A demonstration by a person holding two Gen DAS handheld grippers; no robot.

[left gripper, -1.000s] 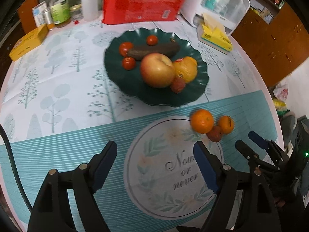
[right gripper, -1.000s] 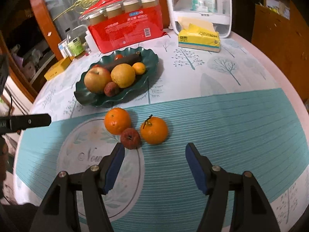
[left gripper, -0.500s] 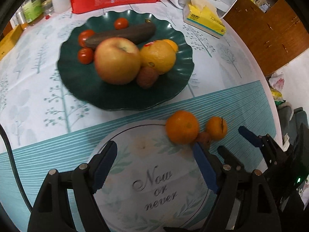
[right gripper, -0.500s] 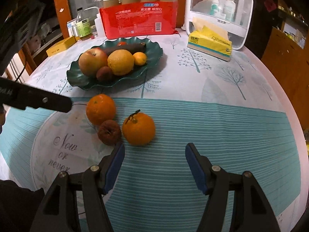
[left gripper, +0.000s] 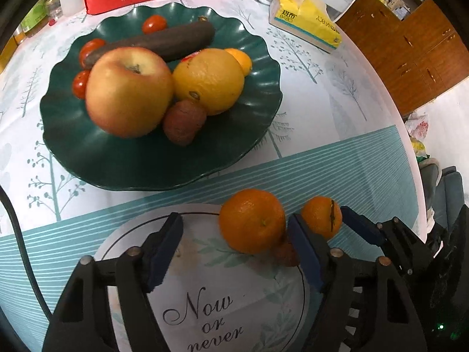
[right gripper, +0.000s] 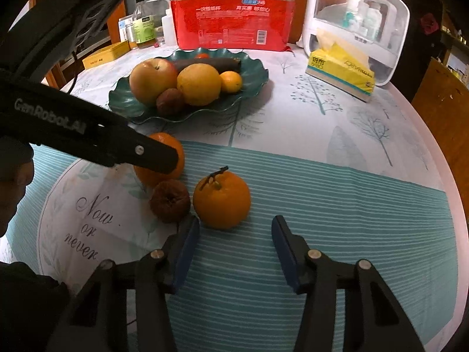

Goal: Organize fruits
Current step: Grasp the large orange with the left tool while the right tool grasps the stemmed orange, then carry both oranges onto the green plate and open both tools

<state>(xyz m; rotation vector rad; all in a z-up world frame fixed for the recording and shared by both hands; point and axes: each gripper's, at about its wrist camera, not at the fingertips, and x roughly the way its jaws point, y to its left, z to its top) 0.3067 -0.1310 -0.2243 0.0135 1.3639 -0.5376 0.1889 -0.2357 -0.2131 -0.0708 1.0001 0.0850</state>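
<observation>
A dark green plate (left gripper: pixel 88 158) (right gripper: pixel 252 70) holds an apple (left gripper: pixel 129 91), a large yellow orange (left gripper: pixel 209 80), a brown fruit, a small orange, a dark cucumber and small tomatoes. Three loose fruits lie on the tablecloth: a big tangerine (left gripper: pixel 252 220) (right gripper: pixel 176 173), a stemmed tangerine (left gripper: pixel 321 217) (right gripper: pixel 221 202) and a wrinkled brown fruit (left gripper: pixel 287 253) (right gripper: pixel 170 201). My left gripper (left gripper: pixel 237 252) is open around the big tangerine. My right gripper (right gripper: pixel 236 249) is open just short of the stemmed tangerine.
A yellow tissue box (right gripper: pixel 341 74), a white case (right gripper: pixel 357 20), a red carton (right gripper: pixel 231 23), bottles (right gripper: pixel 143 26) and a yellow box (right gripper: pixel 105 55) stand along the back. The round table's edge (right gripper: pixel 439 158) curves down the right.
Both grippers have moved forward toward the loose fruits. The left one now straddles the big tangerine; the right one has closed in on the stemmed tangerine. Both stay open.
</observation>
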